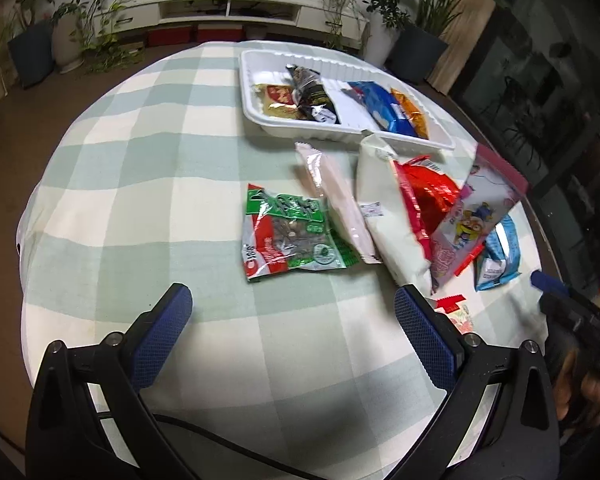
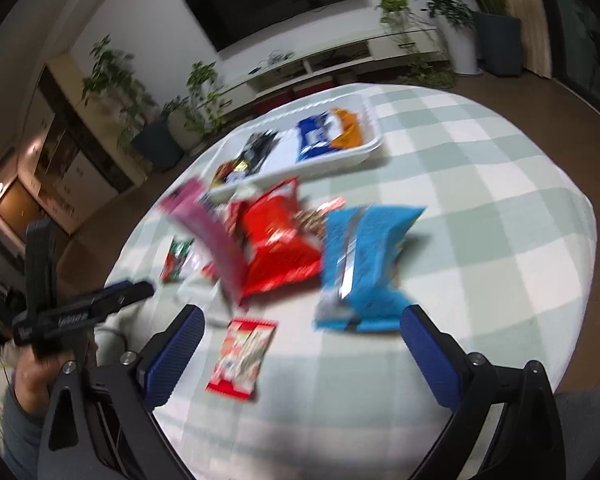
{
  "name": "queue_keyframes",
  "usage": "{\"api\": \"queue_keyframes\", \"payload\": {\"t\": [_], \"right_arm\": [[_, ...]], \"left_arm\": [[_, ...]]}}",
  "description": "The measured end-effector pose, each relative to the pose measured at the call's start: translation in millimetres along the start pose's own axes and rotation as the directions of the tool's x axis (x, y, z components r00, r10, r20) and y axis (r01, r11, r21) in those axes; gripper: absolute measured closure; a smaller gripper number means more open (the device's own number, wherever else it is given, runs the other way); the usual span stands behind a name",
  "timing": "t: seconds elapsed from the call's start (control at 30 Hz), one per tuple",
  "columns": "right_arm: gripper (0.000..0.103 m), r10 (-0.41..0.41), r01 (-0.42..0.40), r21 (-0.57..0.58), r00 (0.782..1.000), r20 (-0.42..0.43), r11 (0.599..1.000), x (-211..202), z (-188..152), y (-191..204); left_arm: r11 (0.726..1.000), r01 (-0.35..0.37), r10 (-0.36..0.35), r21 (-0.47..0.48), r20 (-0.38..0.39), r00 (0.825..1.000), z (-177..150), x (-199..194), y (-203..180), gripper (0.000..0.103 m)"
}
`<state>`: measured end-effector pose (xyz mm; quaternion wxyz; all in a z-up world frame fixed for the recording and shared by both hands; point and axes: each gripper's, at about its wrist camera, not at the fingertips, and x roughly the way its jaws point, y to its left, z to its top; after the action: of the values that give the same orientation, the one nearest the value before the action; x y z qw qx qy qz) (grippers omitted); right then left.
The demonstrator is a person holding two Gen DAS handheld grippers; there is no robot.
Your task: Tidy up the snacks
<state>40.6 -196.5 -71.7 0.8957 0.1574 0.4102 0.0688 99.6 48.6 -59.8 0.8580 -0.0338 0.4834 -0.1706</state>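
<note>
A white tray point(image 1: 260, 114) at the table's far side holds several snack packs; it also shows in the right wrist view point(image 2: 374, 146). Loose packs lie in front of it: a green-red pack point(image 1: 288, 236), a pale pink pack point(image 1: 338, 204), a white pack point(image 1: 384, 204), a red bag point(image 1: 432, 192), a cartoon pack point(image 1: 476, 216) and a blue pack point(image 1: 500, 256). My left gripper point(image 1: 294, 320) is open and empty, just short of the green-red pack. My right gripper point(image 2: 302, 336) is open and empty above a small red-white pack point(image 2: 242, 354), near the blue pack point(image 2: 364, 264) and red bag point(image 2: 276, 244).
The round table wears a green-and-white check cloth point(image 1: 180, 184). Potted plants point(image 1: 32, 48) and a low white TV cabinet point(image 1: 228, 8) stand beyond it. The other gripper point(image 2: 80, 312) and the hand holding it show at the left of the right wrist view, which is blurred.
</note>
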Motion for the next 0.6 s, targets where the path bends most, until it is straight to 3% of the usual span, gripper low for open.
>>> {"api": "queue_keyframes", "payload": {"t": [0.23, 0.47, 0.6], "right_arm": [[0.011, -0.004, -0.003, -0.109, 0.998, -0.061, 0.994, 21, -18, 40], [0.029, -0.073, 0.052, -0.161, 0.989, -0.128, 0.986, 46, -28, 56], [0.034, -0.123, 0.096, -0.200, 0.984, -0.128, 0.975, 55, -31, 61]], "left_arm": [[1.000, 0.002, -0.002, -0.013, 0.018, 1.000, -12, -10, 2, 0.001], [1.000, -0.009, 0.009, 0.001, 0.021, 1.000, -19, -14, 9, 0.001], [0.999, -0.006, 0.005, 0.037, 0.028, 1.000, -12, -14, 10, 0.001]]}}
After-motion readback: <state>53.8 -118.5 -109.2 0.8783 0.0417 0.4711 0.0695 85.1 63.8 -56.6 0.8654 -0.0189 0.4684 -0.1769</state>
